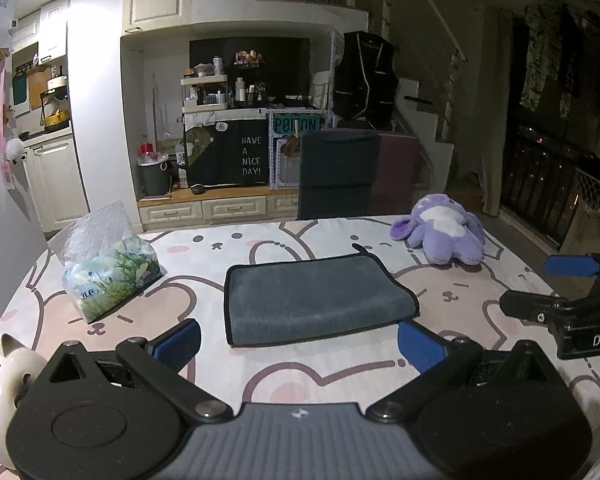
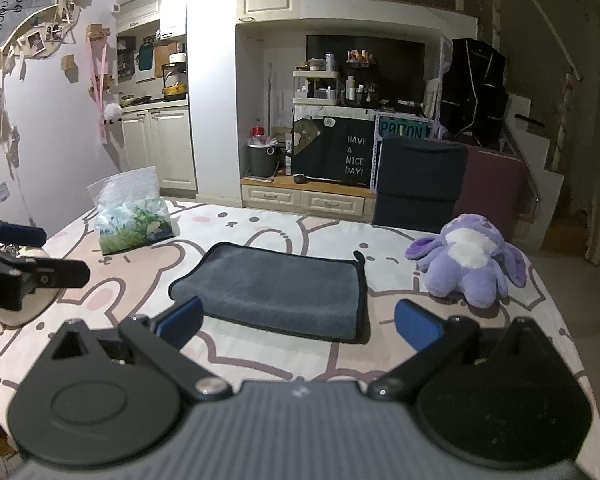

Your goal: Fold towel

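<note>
A dark grey towel (image 1: 316,298) with black edging lies folded into a flat rectangle on the bunny-print tablecloth (image 1: 300,372); it also shows in the right wrist view (image 2: 276,288). My left gripper (image 1: 298,340) is open and empty, hovering just in front of the towel's near edge. My right gripper (image 2: 298,326) is open and empty, also just short of the towel's near edge. The right gripper appears at the right edge of the left wrist view (image 1: 556,286), and the left gripper at the left edge of the right wrist view (image 2: 36,254).
A tissue pack (image 1: 108,276) stands left of the towel. A purple plush toy (image 1: 444,232) lies at the back right. A white cat-shaped ceramic (image 1: 8,384) sits at the near left. A dark chair (image 1: 338,174) stands behind the table.
</note>
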`<move>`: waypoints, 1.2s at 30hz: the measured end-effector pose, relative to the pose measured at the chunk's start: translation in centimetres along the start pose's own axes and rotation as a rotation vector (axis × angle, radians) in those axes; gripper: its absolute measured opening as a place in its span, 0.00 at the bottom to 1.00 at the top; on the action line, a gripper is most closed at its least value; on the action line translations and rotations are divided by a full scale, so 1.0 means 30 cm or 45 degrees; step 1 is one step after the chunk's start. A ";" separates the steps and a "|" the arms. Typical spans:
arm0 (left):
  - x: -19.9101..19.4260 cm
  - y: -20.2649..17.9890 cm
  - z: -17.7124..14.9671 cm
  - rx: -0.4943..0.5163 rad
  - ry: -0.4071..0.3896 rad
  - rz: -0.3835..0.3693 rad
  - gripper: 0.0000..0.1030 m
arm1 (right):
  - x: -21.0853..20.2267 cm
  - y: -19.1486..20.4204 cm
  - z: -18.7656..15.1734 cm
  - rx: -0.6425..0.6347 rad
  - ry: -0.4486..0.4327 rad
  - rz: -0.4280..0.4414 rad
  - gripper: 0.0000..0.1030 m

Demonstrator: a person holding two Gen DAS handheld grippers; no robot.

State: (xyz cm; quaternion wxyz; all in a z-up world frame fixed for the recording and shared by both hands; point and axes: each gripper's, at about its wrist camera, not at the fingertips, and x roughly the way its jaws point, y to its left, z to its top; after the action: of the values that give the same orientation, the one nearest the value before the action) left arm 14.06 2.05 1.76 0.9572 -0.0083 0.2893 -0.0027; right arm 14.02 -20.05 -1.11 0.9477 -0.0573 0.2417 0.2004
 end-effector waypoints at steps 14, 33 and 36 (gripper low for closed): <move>-0.112 -0.035 -0.046 0.042 -0.051 -0.023 1.00 | -0.103 0.036 -0.031 -0.053 -0.012 0.037 1.00; -0.225 -0.048 -0.135 0.069 -0.025 0.034 1.00 | -0.219 0.058 -0.085 -0.010 0.004 0.057 1.00; -0.243 -0.046 -0.151 0.065 -0.027 0.036 1.00 | -0.233 0.056 -0.095 0.001 0.010 0.051 1.00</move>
State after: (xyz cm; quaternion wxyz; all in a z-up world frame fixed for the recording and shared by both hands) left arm 5.48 0.68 2.06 0.9600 0.0201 0.2791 0.0034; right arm 6.47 -21.56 -0.27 0.9426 -0.0529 0.2465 0.2189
